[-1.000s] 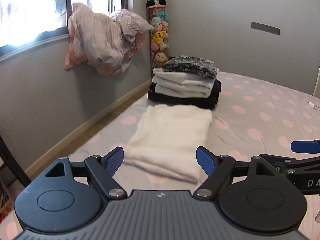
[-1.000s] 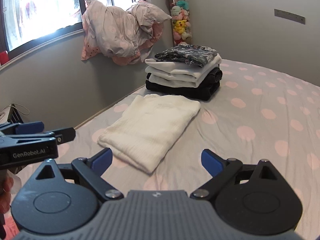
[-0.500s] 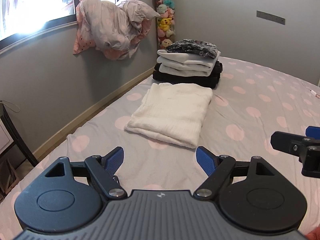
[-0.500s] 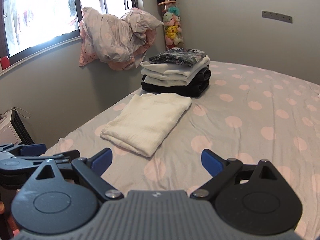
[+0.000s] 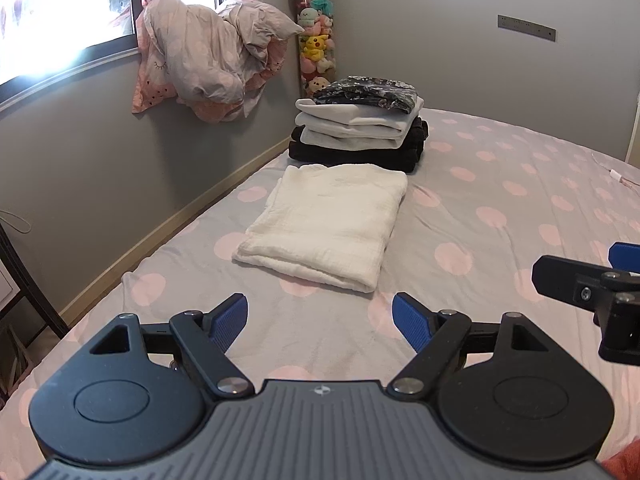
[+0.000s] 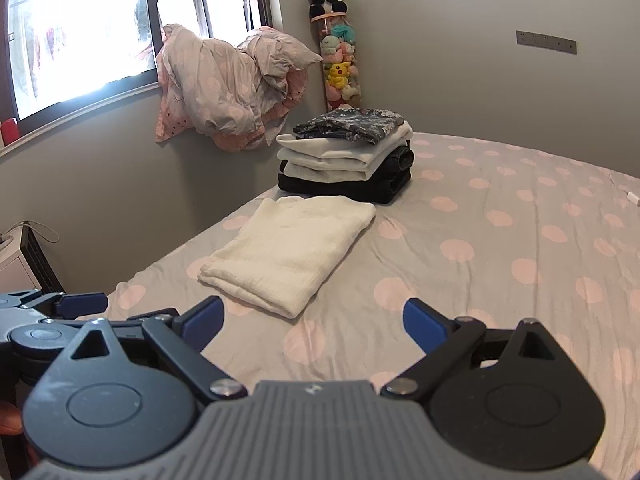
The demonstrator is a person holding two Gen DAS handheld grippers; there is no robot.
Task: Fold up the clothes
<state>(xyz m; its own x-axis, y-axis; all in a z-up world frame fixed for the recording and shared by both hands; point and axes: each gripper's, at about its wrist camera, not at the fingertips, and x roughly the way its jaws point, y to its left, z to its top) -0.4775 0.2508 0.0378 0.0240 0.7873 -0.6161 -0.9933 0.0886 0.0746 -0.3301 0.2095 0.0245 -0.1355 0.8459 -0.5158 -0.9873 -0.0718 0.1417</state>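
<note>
A: Where does the white folded garment [image 5: 326, 222] lie?

B: Flat on the polka-dot bedsheet [image 5: 480, 216], just in front of the stack of folded clothes [image 5: 358, 132] and near the bed's wall-side edge; neither tool touches it.

A: And the tools?

B: The left gripper [image 5: 320, 318] hovers short of the garment's near edge, jaws spread wide and empty; the right gripper [image 6: 312, 320] hangs beside it, equally spread, nothing between the fingers.

A: What does the step ask for, then?

B: The fold looks finished, so I judge the piece is due for the stack; slide one jaw under each near corner, pinch through all layers, lift both sides level so nothing unfolds; set it squarely on the dark patterned top piece [image 6: 348, 124].
</note>
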